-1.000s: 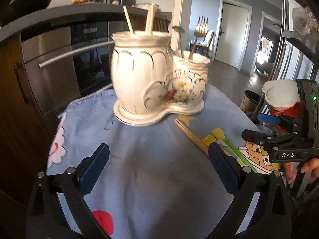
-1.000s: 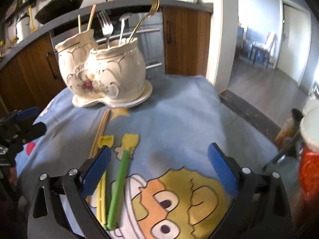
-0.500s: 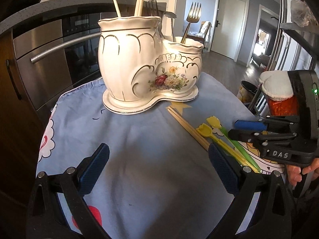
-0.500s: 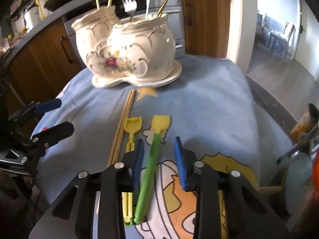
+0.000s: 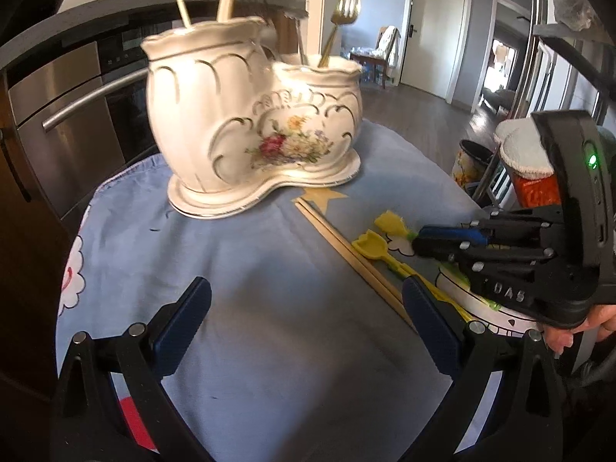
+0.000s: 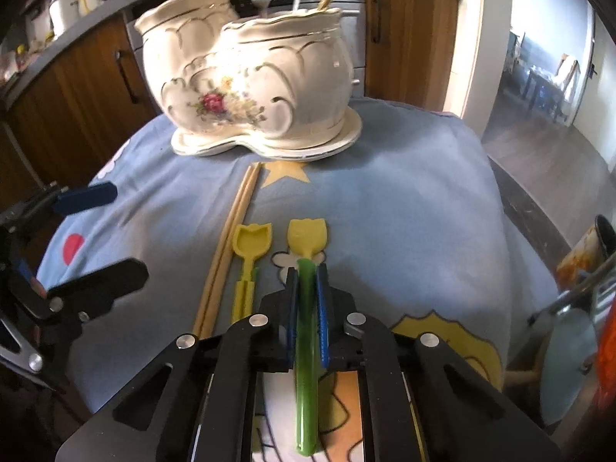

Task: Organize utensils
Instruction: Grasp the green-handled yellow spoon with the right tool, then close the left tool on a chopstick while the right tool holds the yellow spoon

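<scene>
A white double ceramic utensil holder (image 5: 246,123) (image 6: 254,84) stands at the back of the blue cloth, with chopsticks and forks in it. My right gripper (image 6: 307,269) is shut on the green handle of a yellow-headed spoon (image 6: 307,327), low over the cloth; it also shows in the left wrist view (image 5: 442,240). An all-yellow spoon (image 6: 248,254) (image 5: 375,250) and a pair of wooden chopsticks (image 6: 227,246) (image 5: 346,254) lie just left of it. My left gripper (image 5: 304,327) is open and empty above the cloth's front left part.
The table wears a blue cartoon-print cloth (image 5: 250,288) (image 6: 404,211). An oven and wooden cabinets (image 5: 57,115) stand behind. A rack with a white-capped red jar (image 5: 527,165) stands to the right, off the table edge.
My right gripper moved forward and shut on the green-handled spoon; it was wide open a second ago. My left gripper drifted a little and stays open.
</scene>
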Action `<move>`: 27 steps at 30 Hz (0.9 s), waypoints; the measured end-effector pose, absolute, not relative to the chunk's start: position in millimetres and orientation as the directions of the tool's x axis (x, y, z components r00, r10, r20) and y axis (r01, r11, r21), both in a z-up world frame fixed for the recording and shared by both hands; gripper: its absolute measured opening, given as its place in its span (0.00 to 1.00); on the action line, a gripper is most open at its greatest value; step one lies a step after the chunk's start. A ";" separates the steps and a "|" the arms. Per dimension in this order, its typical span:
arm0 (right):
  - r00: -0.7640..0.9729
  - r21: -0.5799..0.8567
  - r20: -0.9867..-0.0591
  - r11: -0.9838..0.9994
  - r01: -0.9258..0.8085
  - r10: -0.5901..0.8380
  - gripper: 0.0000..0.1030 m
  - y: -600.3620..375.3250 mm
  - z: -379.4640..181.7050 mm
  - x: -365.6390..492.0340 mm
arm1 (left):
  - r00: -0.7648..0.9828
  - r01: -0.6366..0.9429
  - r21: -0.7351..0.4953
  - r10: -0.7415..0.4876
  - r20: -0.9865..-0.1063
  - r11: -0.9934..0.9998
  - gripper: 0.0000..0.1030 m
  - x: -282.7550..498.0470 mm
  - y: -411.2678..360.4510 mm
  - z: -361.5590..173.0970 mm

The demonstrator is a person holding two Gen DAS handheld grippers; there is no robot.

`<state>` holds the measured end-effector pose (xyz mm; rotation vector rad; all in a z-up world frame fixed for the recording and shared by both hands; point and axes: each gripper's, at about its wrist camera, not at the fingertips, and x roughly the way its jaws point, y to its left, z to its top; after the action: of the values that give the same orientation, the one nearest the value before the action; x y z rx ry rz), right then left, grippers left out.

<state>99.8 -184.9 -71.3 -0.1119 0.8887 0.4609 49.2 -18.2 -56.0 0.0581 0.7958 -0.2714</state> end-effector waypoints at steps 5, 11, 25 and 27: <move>0.560 0.133 -0.745 0.904 -0.406 0.362 0.10 -204.0 -64.1 101.7 | 0.618 0.222 -0.085 -0.208 -0.758 0.971 0.94 57.5 -30.1 -65.4; 0.575 0.151 -0.717 0.893 -0.425 0.395 0.10 -211.3 -60.6 96.1 | 0.576 0.168 -0.042 -0.133 -0.806 0.985 0.84 63.1 -46.1 -78.8; 0.575 0.191 -0.677 0.865 -0.464 0.458 0.10 -222.6 -57.2 89.5 | 0.549 0.093 0.068 0.005 -0.836 0.993 0.50 87.6 -59.2 -74.3; 0.578 0.194 -0.672 0.863 -0.467 0.464 0.10 -223.7 -55.7 88.2 | 0.540 0.111 0.060 -0.010 -0.842 0.992 0.37 88.6 -61.7 -73.6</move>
<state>88.2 -223.7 -55.7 -0.0047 0.7843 0.5442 88.6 -61.7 -73.6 0.1106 0.9986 -0.0719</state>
